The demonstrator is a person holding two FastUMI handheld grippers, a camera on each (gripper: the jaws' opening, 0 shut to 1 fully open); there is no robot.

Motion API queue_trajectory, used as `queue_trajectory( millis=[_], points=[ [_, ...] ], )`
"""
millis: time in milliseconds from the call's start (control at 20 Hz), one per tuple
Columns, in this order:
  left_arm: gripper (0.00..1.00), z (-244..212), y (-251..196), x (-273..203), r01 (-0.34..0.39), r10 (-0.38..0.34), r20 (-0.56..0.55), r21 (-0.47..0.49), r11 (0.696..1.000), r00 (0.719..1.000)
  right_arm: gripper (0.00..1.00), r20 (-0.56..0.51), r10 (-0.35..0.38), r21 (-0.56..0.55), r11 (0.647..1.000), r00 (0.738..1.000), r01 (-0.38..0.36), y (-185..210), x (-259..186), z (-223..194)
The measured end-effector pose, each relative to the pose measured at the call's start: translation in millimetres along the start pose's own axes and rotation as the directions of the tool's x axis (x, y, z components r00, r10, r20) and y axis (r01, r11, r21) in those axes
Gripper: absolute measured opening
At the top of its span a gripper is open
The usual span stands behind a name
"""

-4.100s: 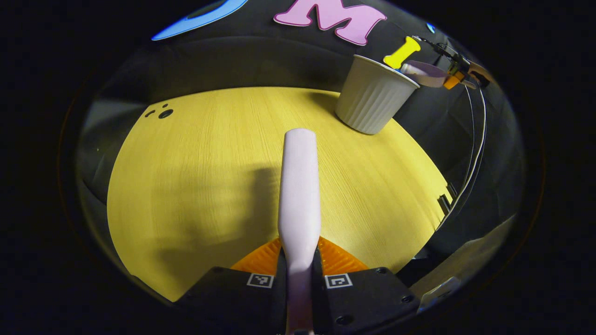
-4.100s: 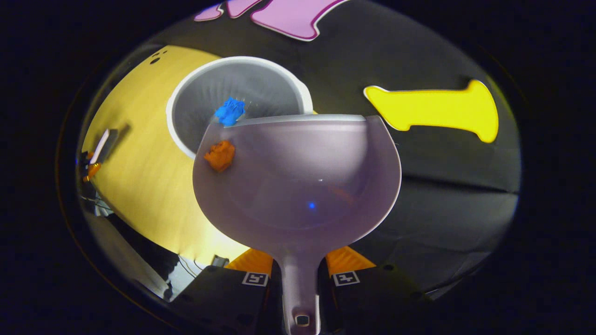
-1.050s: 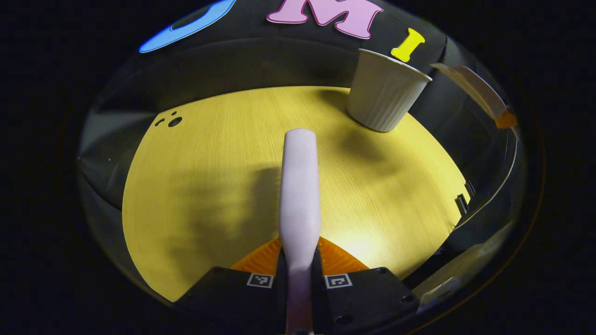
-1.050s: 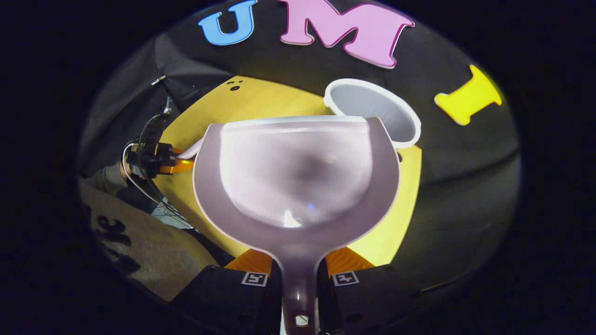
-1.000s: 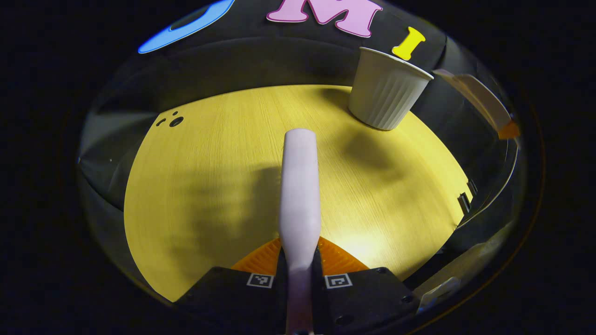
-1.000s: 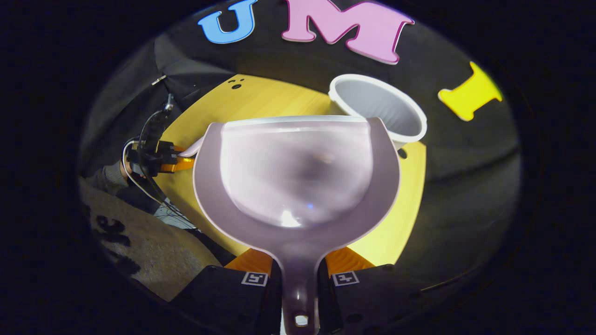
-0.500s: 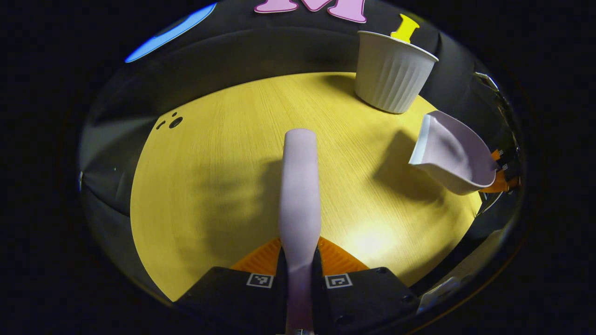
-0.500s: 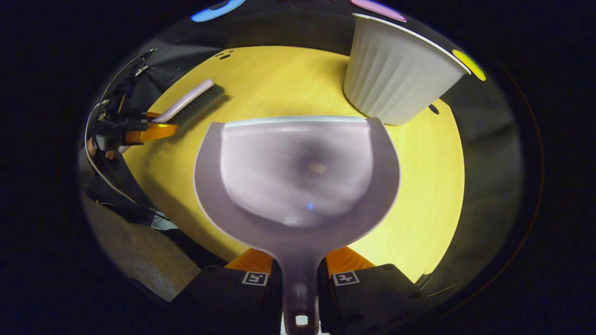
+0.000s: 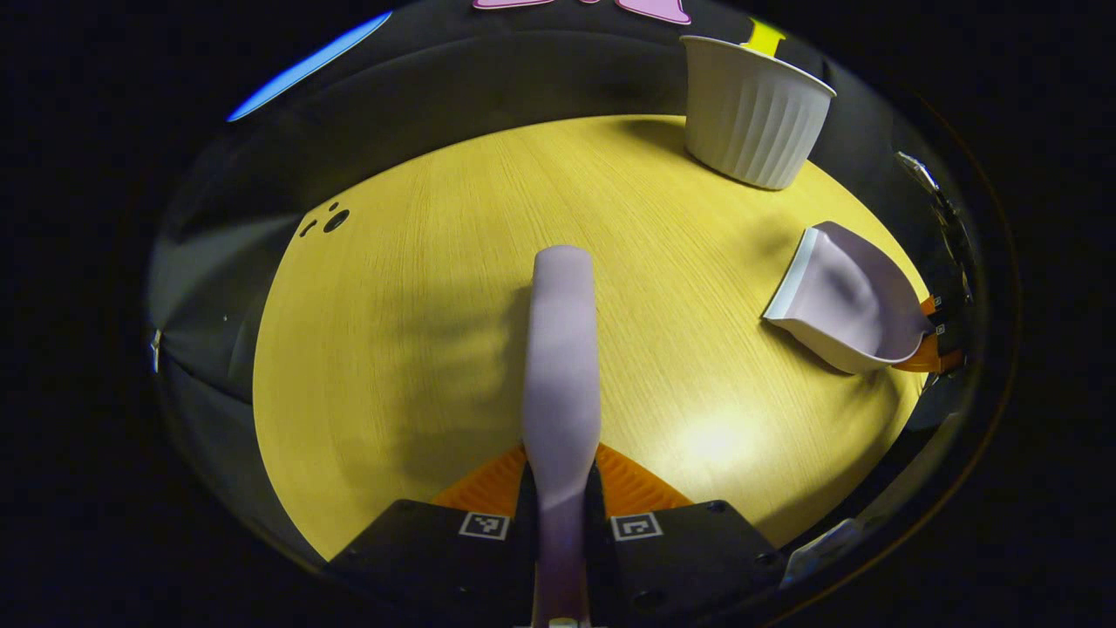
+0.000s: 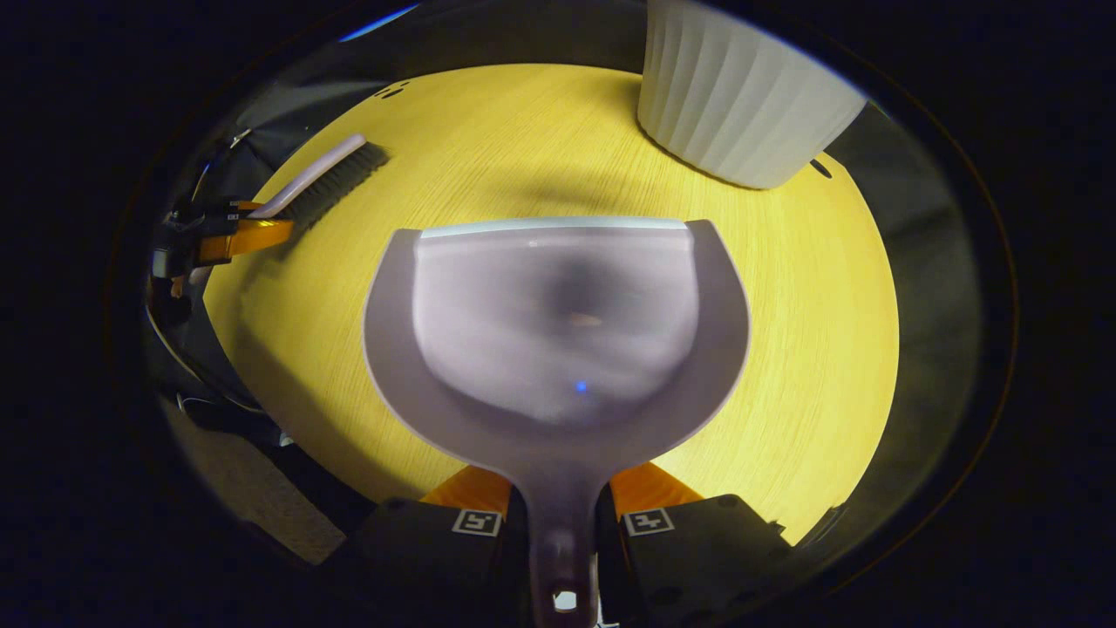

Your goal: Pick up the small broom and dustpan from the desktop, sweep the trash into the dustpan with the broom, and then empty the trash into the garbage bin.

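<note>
While the right gripper (image 10: 562, 515) pinches the empty dustpan (image 10: 555, 327) low over the desk (image 10: 802, 366) and the left gripper (image 9: 561, 488) pinches the broom (image 9: 562, 349), a hasty set-down could knock the bin (image 10: 741, 105) at far right.

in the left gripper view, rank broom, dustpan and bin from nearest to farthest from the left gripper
1. broom, clamped in the left gripper, pointing straight ahead.
2. dustpan, off to the right, low over the table.
3. bin, far right corner of the table.
</note>
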State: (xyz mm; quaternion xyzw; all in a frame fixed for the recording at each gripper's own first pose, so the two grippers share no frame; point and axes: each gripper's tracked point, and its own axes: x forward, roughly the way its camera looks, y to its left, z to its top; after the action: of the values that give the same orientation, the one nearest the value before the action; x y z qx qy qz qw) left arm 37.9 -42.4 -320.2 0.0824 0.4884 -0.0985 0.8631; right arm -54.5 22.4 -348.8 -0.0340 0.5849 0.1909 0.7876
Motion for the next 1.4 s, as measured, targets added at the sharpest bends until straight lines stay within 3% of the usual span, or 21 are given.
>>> queue_trajectory(
  millis=[100,200,300,350,550,700,750,800,850,1000,1150,1250,1400],
  points=[
    [0.29,-0.2,1.6,-2.9,-0.018,0.018,0.003,0.01,1.0,1.0,0.41,0.005,0.0,0.004,1.0,1.0,0.0,0.6,-0.6,0.5],
    [0.3,3.6,6.1,-6.5,-0.042,0.042,0.021,0.016,0.999,0.999,0.33,0.005,0.018,0.015,1.0,1.0,-0.019,5.1,-2.4,0.7],
    [0.3,9.9,6.7,-12.6,-0.058,0.057,0.035,0.031,0.998,0.998,0.42,0.014,0.034,0.026,0.999,0.999,-0.035,8.0,-10.4,1.3],
    [0.3,9.5,7.0,-14.1,-0.061,0.06,0.039,0.04,0.997,0.997,0.4,0.014,0.037,0.024,0.999,0.999,-0.038,7.2,-14.4,2.4],
    [0.3,8.9,10.9,-34.4,-0.072,0.069,0.06,0.049,0.996,0.996,0.48,0.043,0.058,0.016,0.998,0.997,-0.059,6.7,-49.4,4.9],
    [0.3,14.4,9.8,-62.1,-0.077,0.075,0.098,0.024,0.997,0.992,0.4,0.115,0.102,0.02,0.994,0.988,-0.105,13.8,-88.4,18.5],
    [0.3,18.8,7.7,-71.4,-0.075,0.073,0.117,0.011,0.997,0.99,0.48,0.15,0.112,0.029,0.993,0.982,-0.117,16.3,-101.9,26.3],
    [0.3,25.5,5.5,-82.2,-0.075,0.075,0.143,-0.001,0.997,0.987,0.48,0.194,0.127,0.041,0.99,0.973,-0.138,19.9,-115.0,36.6],
    [0.3,31.7,6.2,-93.5,-0.075,0.075,0.172,-0.011,0.997,0.982,0.39,0.235,0.137,0.052,0.987,0.962,-0.153,21.9,-127.1,47.3],
    [0.3,67.0,-1.4,-128.1,-0.064,0.075,0.273,-0.05,0.997,0.959,0.39,0.36,0.139,0.064,0.983,0.923,-0.173,23.7,-159.7,83.5],
    [0.3,109.4,-6.9,-167.5,-0.052,0.078,0.391,-0.076,0.996,0.917,0.39,0.5,0.114,0.034,0.988,0.858,-0.151,21.0,-188.4,121.8],
    [0.31,136.8,-11.2,-192.2,-0.046,0.081,0.473,-0.085,0.995,0.877,0.39,0.589,0.075,0.002,0.996,0.804,-0.094,14.6,-204.6,143.0],
    [0.3,170.0,-21.9,-225.7,-0.026,0.073,0.589,-0.089,0.996,0.805,0.39,0.711,0.037,-0.024,0.999,0.702,-0.028,10.9,-231.5,166.0]
  ],
)
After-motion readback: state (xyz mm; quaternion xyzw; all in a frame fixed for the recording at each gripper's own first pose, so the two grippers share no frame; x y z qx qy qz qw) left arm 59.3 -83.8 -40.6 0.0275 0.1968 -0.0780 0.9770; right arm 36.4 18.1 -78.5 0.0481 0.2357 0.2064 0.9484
